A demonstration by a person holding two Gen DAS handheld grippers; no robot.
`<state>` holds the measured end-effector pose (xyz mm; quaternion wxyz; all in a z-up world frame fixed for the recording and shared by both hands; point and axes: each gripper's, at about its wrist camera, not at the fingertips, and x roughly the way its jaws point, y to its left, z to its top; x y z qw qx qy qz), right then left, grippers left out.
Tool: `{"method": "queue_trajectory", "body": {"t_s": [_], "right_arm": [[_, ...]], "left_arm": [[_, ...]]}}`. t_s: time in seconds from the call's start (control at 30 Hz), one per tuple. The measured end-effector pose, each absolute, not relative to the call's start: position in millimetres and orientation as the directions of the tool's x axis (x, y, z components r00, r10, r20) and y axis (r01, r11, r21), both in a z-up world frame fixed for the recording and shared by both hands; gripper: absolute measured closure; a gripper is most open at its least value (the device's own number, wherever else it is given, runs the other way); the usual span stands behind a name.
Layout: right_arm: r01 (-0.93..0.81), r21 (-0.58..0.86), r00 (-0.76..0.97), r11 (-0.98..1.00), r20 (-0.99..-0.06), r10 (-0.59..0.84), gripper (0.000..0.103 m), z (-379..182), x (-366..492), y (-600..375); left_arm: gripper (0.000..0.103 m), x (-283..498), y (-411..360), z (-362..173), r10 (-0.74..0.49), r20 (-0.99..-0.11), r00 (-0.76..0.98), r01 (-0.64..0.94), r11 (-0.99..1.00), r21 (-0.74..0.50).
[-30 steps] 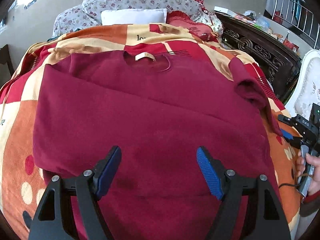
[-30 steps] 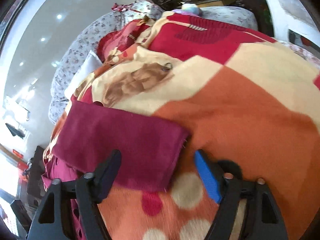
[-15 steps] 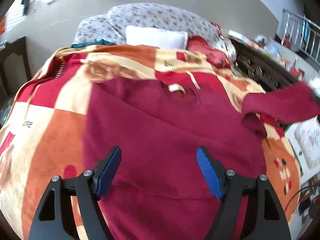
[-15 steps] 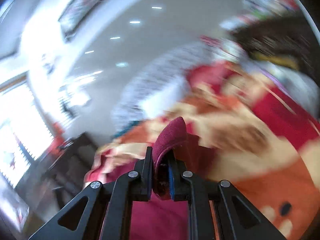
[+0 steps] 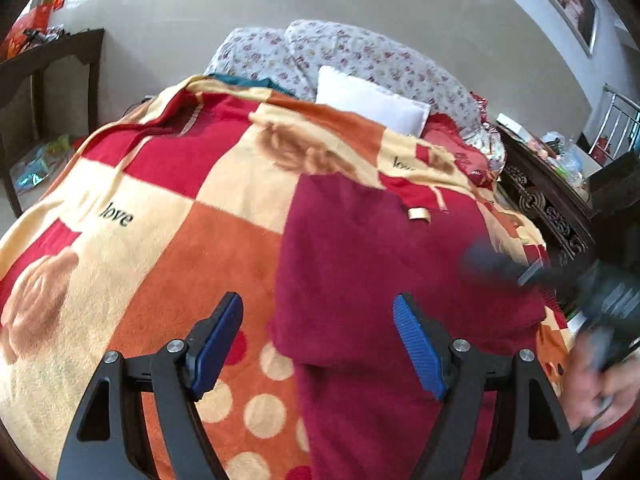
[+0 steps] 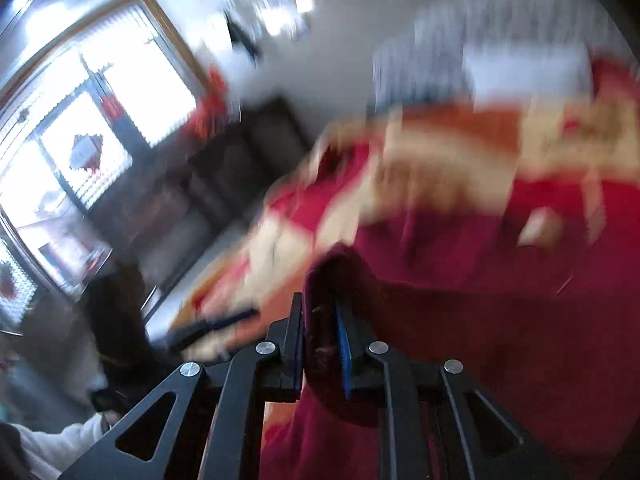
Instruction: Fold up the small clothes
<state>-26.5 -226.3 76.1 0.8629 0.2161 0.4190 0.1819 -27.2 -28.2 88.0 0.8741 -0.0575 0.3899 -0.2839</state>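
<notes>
A dark red sweater (image 5: 384,272) lies on a checked red, orange and cream blanket (image 5: 168,208) on the bed, its neck label away from me. My left gripper (image 5: 318,344) is open and empty, low over the sweater's left edge. My right gripper (image 6: 320,344) is shut on the sweater's sleeve (image 6: 340,280) and holds it above the sweater body (image 6: 500,300). In the left wrist view the right gripper (image 5: 560,280) shows as a dark blur over the sweater's right side. The right wrist view is heavily blurred.
A white pillow (image 5: 372,100) and floral bedding (image 5: 360,52) lie at the head of the bed. A dark carved wooden cabinet (image 5: 552,216) stands along the right side. A dark table (image 5: 52,68) stands to the left of the bed.
My right gripper closed on the sleeve, lifted it and swung it in over the sweater body. My left gripper shifted left, so the sweater's left edge now lies between its fingers.
</notes>
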Motion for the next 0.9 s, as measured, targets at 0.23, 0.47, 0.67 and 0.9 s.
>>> {"method": "queue_trajectory", "body": {"t_s": [0.23, 0.47, 0.67, 0.9], "right_arm": [[-0.039, 0.529, 0.712, 0.848, -0.58, 0.395, 0.037, 88, -97, -284], [0.22, 0.37, 0.747, 0.903, -0.659, 0.088, 0.034, 87, -180, -353], [0.391, 0.385, 0.726, 0.836, -0.688, -0.023, 0.034, 72, -206, -409], [0.377, 0.545, 0.756, 0.749, -0.648, 0.09, 0.039, 54, -175, -425]], "left_arm": [[0.025, -22, -45, 78, -0.554, -0.657, 0.512, 0.471, 0.82, -0.325], [0.023, -13, -79, 57, -0.425, -0.703, 0.57, 0.455, 0.876, -0.161], [0.092, -12, -103, 42, -0.38, -0.756, 0.533, 0.478, 0.873, -0.101], [0.097, -21, -98, 58, -0.422, -0.724, 0.545, 0.515, 0.85, -0.108]]}}
